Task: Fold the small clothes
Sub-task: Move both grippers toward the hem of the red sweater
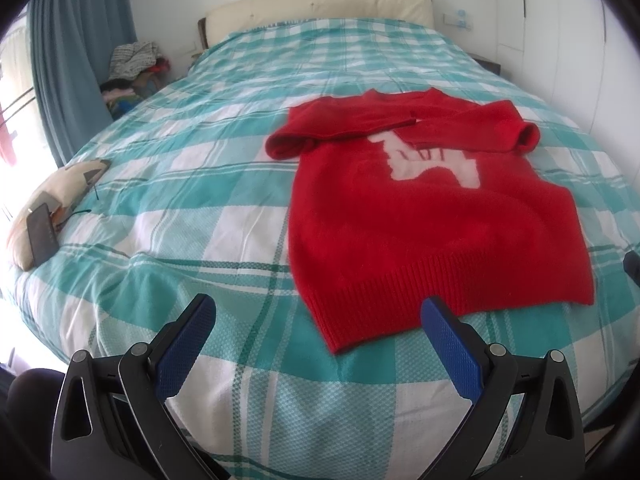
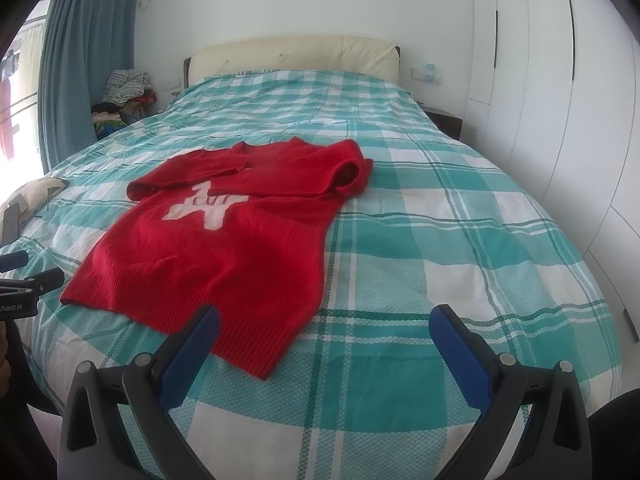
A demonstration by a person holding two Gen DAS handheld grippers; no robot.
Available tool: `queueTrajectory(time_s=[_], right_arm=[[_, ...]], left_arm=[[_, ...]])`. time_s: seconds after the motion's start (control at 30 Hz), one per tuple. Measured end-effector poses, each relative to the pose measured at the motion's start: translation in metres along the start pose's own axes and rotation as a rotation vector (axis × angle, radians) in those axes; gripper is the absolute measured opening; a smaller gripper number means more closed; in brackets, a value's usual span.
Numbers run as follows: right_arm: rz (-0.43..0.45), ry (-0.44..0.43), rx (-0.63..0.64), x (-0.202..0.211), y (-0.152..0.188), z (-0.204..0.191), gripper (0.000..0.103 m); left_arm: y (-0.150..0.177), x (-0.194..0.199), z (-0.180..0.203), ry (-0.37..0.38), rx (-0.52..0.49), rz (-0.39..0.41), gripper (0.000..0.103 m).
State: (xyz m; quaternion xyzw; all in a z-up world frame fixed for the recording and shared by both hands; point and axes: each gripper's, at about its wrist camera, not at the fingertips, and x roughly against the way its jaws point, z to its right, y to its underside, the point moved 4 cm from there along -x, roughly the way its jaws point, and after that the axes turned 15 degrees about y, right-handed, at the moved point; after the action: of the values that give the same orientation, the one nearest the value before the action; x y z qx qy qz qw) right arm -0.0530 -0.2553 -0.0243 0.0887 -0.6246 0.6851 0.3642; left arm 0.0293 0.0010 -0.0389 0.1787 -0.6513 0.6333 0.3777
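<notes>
A small red sweater (image 1: 420,220) with a white figure on its chest lies flat on the checked bed, both sleeves folded in across the chest. It also shows in the right wrist view (image 2: 224,248). My left gripper (image 1: 320,312) is open and empty, just short of the sweater's hem at its left corner. My right gripper (image 2: 326,318) is open and empty, just short of the hem's right corner. The left gripper's tip (image 2: 24,272) shows at the left edge of the right wrist view.
The bed (image 1: 200,200) has a teal and white checked cover and a cream headboard (image 1: 320,4). A patterned cushion with a dark phone (image 1: 40,232) lies at the bed's left edge. A clothes pile (image 1: 132,68) stands by the blue curtain. White wardrobes (image 2: 560,100) line the right.
</notes>
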Motion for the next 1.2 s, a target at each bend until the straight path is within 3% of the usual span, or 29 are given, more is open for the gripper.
queueTrajectory(time_s=[1.2], right_arm=[[-0.013, -0.011, 0.014, -0.0018, 0.0018, -0.0088, 0.103]], left_arm=[[0.007, -0.009, -0.0007, -0.005, 0.002, -0.023, 0.103]])
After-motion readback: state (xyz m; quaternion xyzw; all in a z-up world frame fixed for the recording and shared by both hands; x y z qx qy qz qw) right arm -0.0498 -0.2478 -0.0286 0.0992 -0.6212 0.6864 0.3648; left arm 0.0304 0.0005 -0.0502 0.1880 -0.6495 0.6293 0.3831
